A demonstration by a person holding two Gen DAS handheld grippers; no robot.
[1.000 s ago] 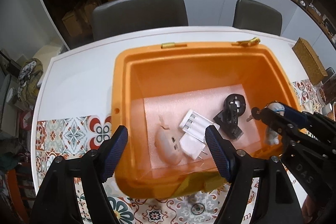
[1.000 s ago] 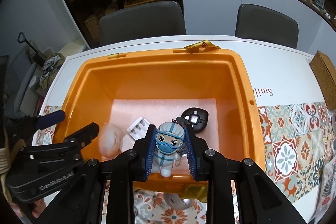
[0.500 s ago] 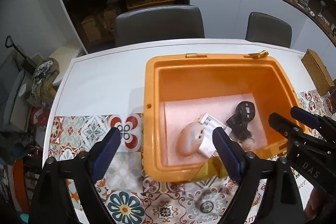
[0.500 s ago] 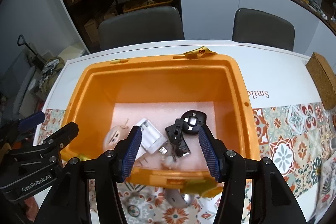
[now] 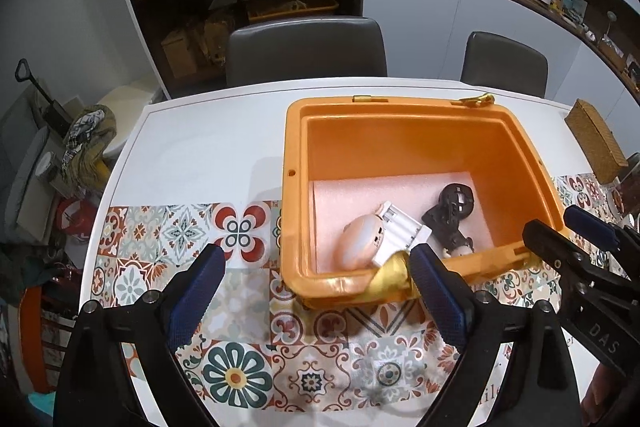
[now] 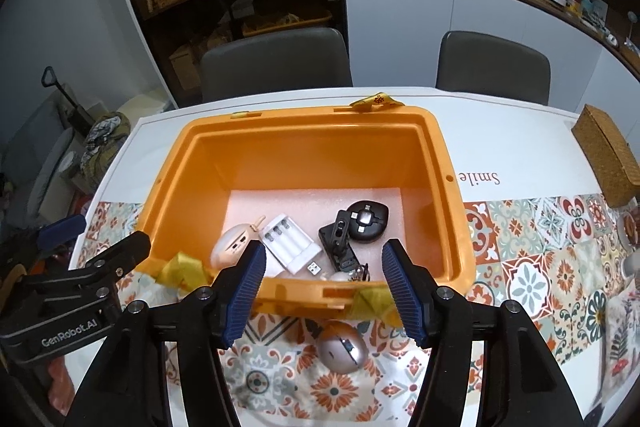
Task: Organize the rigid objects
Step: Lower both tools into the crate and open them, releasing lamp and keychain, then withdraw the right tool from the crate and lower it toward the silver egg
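An orange bin (image 5: 408,115) (image 6: 304,125) stands on the table. Inside lie a pinkish rounded device (image 5: 358,245) (image 6: 230,245), a white battery charger (image 5: 400,231) (image 6: 288,239), black gadgets (image 5: 452,211) (image 6: 356,227) and the small figure, mostly hidden behind the near wall (image 6: 340,275). A silver mouse (image 6: 342,347) lies on the tablecloth in front of the bin. My left gripper (image 5: 316,291) is open and empty, near the bin's front left corner. My right gripper (image 6: 324,287) is open and empty, above the bin's near wall.
A patterned tablecloth (image 5: 180,239) covers the near part of the white table (image 5: 208,147). A woven box (image 6: 608,155) sits at the right. Two grey chairs (image 6: 276,63) stand behind the table. Yellow tape (image 5: 392,275) hangs on the bin's front rim.
My right gripper opened and dropped the figure into the bin, then drew back. My left gripper pulled back and to the left, away from the bin.
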